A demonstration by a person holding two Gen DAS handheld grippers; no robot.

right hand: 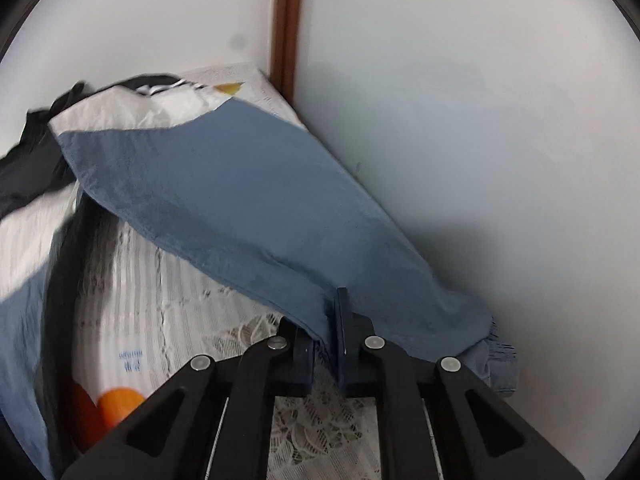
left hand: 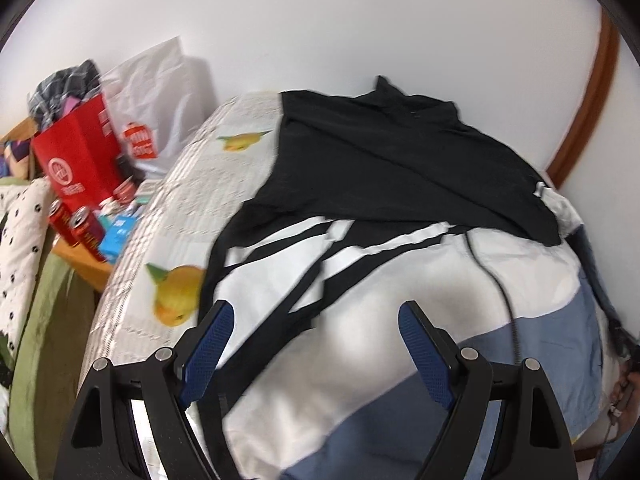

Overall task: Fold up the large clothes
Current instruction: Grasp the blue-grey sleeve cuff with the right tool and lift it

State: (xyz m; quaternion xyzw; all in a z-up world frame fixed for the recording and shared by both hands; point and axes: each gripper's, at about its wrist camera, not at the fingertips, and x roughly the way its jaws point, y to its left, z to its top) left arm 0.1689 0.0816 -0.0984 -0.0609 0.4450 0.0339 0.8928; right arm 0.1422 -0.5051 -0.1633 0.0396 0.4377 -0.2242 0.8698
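A large jacket [left hand: 400,184], black on top, white in the middle and blue at the hem, lies spread on the bed. My left gripper [left hand: 316,316] is open and empty just above its white part, fingers apart over the cloth. In the right wrist view my right gripper [right hand: 328,320] is shut on the blue sleeve [right hand: 240,200] of the jacket and holds it lifted off the bed beside the wall. The white and black parts show at the far left of that view.
The bed [left hand: 192,200] has a white striped cover with fruit prints. At the left stands a wooden side table with a red bag [left hand: 80,156], drink cans [left hand: 76,224] and a white plastic bag [left hand: 160,96]. White walls and a brown door frame [right hand: 286,20] close the far side.
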